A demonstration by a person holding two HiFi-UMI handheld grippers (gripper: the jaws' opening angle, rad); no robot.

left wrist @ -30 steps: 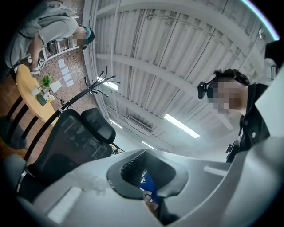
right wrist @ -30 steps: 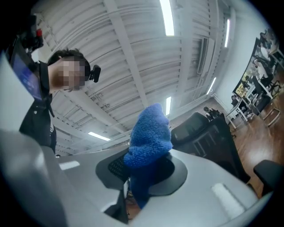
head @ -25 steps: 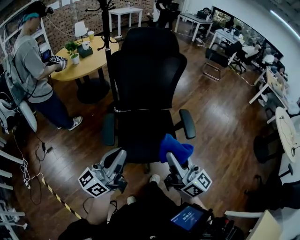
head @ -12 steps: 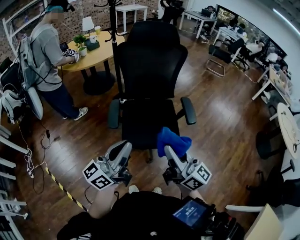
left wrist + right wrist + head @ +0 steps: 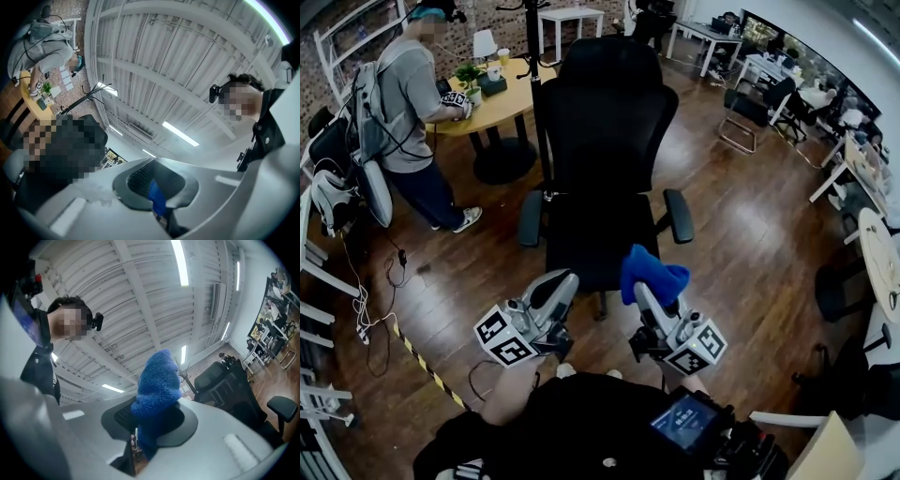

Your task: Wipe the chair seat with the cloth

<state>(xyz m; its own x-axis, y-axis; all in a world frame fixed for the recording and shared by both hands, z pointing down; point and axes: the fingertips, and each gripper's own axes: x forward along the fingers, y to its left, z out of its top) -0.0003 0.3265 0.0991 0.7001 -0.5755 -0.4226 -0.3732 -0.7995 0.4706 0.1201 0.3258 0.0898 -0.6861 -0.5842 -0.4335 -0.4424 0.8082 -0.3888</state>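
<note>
Your right hand-held gripper [image 5: 643, 292]: angled up, clamping the cloth [image 5: 652, 274] near the chair seat [image 5: 586, 234].
Your left hand-held gripper [image 5: 563, 280]: angled up, jaws together.

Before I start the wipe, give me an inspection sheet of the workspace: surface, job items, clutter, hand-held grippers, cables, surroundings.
Surface: black chair seat, nothing lying on it; too dark to judge dirt.
Job's things: blue cloth, bunched, by the seat's front right corner; contact with the seat cannot be told.
Clutter: nothing seen on the seat.
Grippers: right hand-held gripper shut on the cloth; left hand-held gripper jaws together, no cloth, near the seat's front edge.
Cables: loose cables on the floor far left, beside striped tape; none at the chair.
Surroundings: person at a round table behind left.
</note>
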